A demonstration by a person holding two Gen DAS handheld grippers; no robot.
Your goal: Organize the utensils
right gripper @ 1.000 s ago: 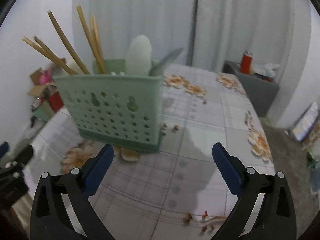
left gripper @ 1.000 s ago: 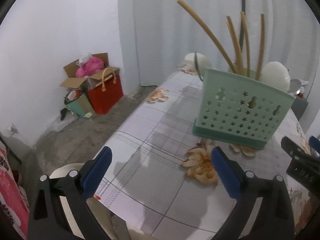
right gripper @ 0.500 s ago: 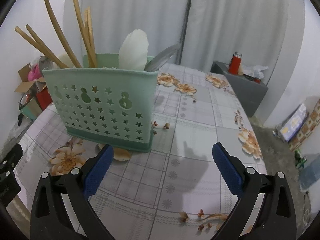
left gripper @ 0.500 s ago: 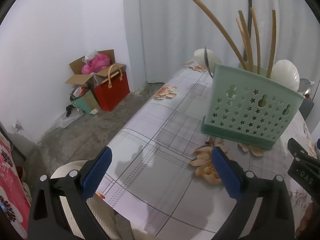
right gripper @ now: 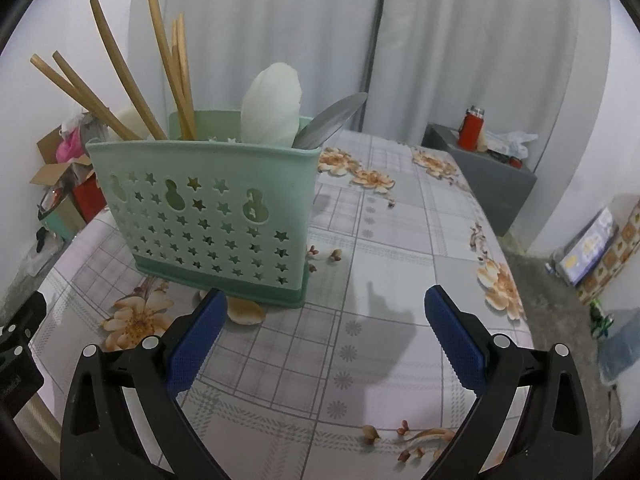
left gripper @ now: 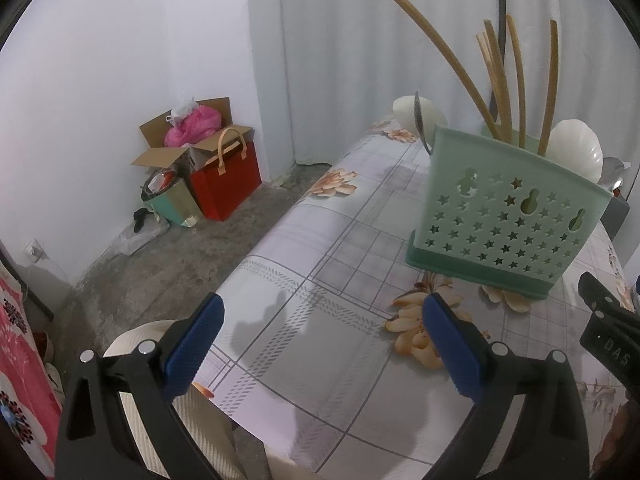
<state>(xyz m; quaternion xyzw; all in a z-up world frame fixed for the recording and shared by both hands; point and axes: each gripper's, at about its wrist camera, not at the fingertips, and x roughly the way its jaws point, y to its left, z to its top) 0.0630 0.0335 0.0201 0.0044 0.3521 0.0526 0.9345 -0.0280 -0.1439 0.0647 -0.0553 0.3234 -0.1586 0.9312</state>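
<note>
- Left claw (left gripper: 322,332) hangs spread and empty over the near table edge; the right claw (right gripper: 322,330) is spread and empty too.
- The green utensil holder (right gripper: 208,216) stands upright on the table (right gripper: 400,248), just beyond both claws, with nothing between.
- Wooden chopsticks (right gripper: 120,68), white spoons (right gripper: 272,108) and a metal spoon (right gripper: 332,120) stick out of it.
- A floral checked cloth covers the table.
- Farther off: a red bag (left gripper: 226,184) and cardboard box (left gripper: 176,148) on the floor, a red bottle (right gripper: 470,128) on a grey stand, white curtains (right gripper: 460,40).
</note>
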